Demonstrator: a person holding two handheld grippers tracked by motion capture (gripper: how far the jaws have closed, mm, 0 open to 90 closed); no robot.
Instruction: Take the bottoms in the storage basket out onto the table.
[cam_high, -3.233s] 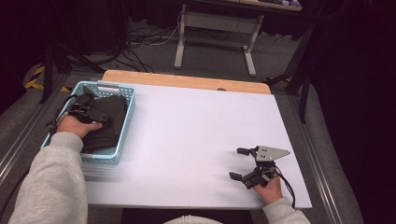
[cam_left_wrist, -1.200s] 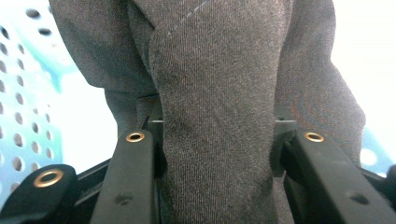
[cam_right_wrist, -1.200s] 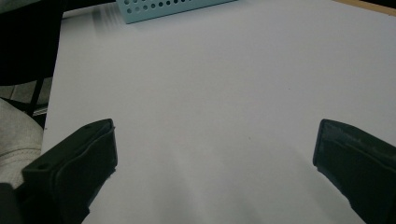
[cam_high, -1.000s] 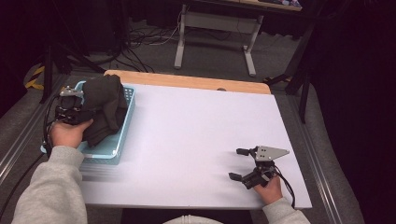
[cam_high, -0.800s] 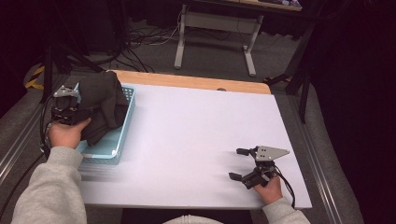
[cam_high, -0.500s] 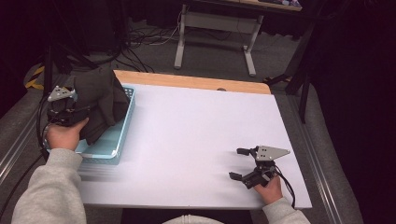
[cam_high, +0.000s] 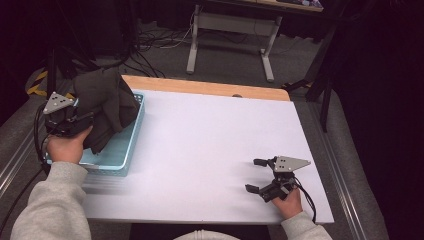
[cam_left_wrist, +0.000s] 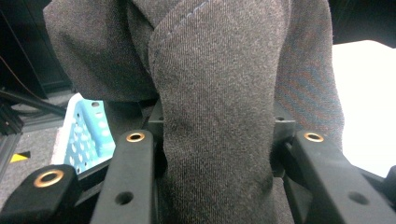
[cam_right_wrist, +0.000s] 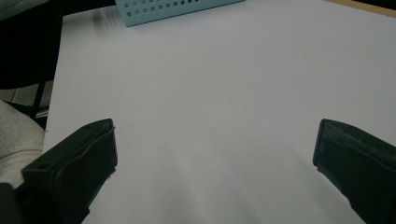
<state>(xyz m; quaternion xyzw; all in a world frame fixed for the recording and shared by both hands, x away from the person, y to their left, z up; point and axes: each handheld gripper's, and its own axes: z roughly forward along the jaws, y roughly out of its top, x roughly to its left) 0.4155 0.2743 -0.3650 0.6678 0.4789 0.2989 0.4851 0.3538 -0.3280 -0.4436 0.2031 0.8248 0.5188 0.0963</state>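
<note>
We have the dark cloth (cam_high: 107, 107) clamped in our left gripper (cam_high: 82, 121) and lifted above the blue basket (cam_high: 131, 145), its lower folds hanging into it — the pickup looks done, the setting down is left. Our right gripper (cam_high: 256, 175) rests wide apart with nothing in it, well right of the basket. Between them the white table (cam_high: 200, 140) lies bare — plenty of room to spread the cloth.

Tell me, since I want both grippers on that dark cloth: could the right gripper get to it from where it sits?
Probably yes. The right gripper rests open on the white table, with bare tabletop between it and the dark cloth, which the left gripper holds above the blue basket.
</note>
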